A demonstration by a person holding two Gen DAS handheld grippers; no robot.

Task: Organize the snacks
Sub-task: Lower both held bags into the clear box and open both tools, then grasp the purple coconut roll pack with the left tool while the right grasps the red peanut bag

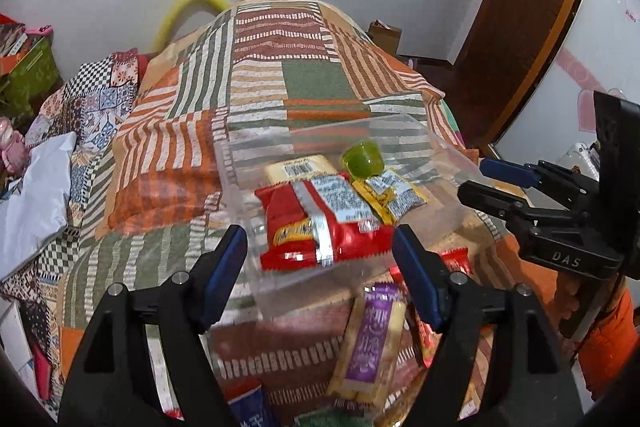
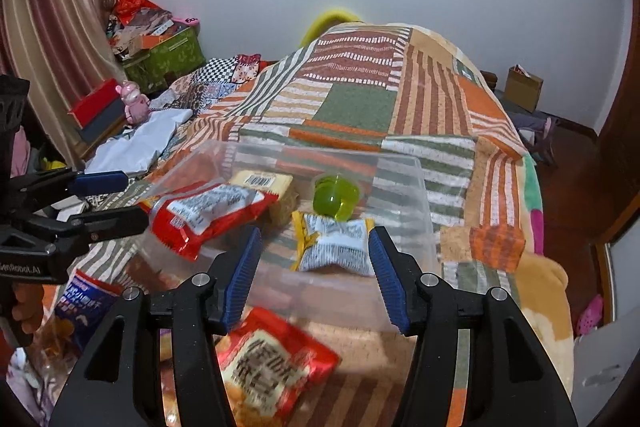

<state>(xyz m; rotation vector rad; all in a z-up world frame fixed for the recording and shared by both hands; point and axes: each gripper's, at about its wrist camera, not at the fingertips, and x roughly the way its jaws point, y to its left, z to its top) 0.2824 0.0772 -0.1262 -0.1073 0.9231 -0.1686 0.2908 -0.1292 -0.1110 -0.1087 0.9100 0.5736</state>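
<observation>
Two grippers stand over a clear box of snacks on a patchwork bed.

The bed cover (image 1: 320, 79) fills the middle of both views. The clear box (image 2: 404, 183) lies at centre and holds a red packet (image 1: 320, 227), a yellow-white packet (image 2: 334, 241) and a green cup (image 2: 336, 197). The left gripper (image 1: 320, 267) and the right gripper (image 2: 314, 275), at the lower edge, have fingers spread and pinch nothing. More packets lie on the cover in front of the box.

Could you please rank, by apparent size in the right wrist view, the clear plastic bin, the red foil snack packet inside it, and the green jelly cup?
1. Clear plastic bin
2. Red foil snack packet
3. Green jelly cup
</observation>
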